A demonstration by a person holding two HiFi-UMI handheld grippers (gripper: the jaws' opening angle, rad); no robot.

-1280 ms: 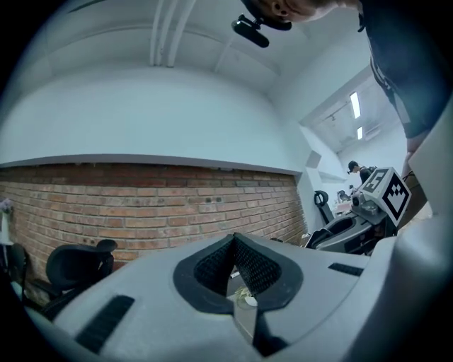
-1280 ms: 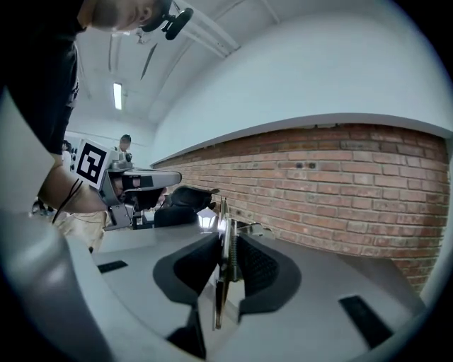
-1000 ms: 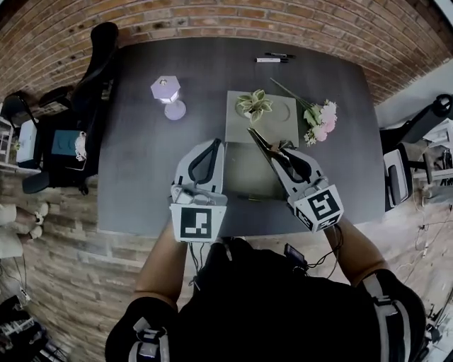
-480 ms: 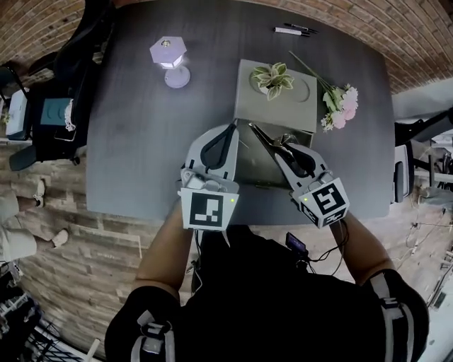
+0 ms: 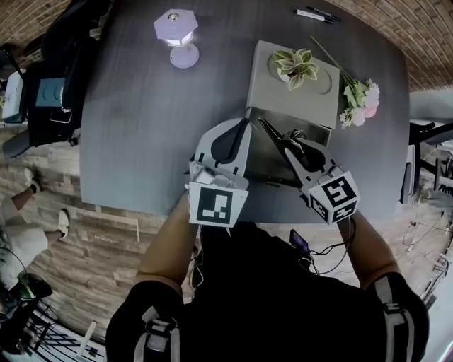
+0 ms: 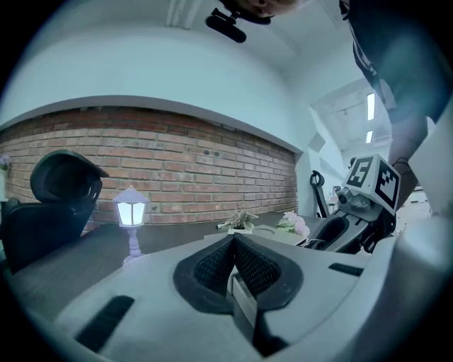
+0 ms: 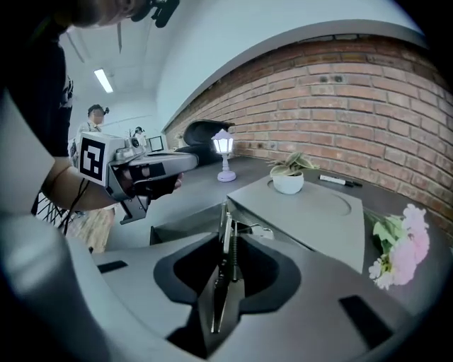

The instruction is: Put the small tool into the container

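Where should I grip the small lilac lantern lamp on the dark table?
Probably by the slim stem of the lilac lantern lamp, coming level from the side: it stands upright, and its head and round base are wider, so jaws would seat between them.

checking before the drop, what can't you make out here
- Floor of the open grey box: mostly behind the right claw in the head view and its own view.
- Thin metal tool in that claw: edge-on in the right gripper view, kind unclear.
- Black and white marker pens: too small in the head view.
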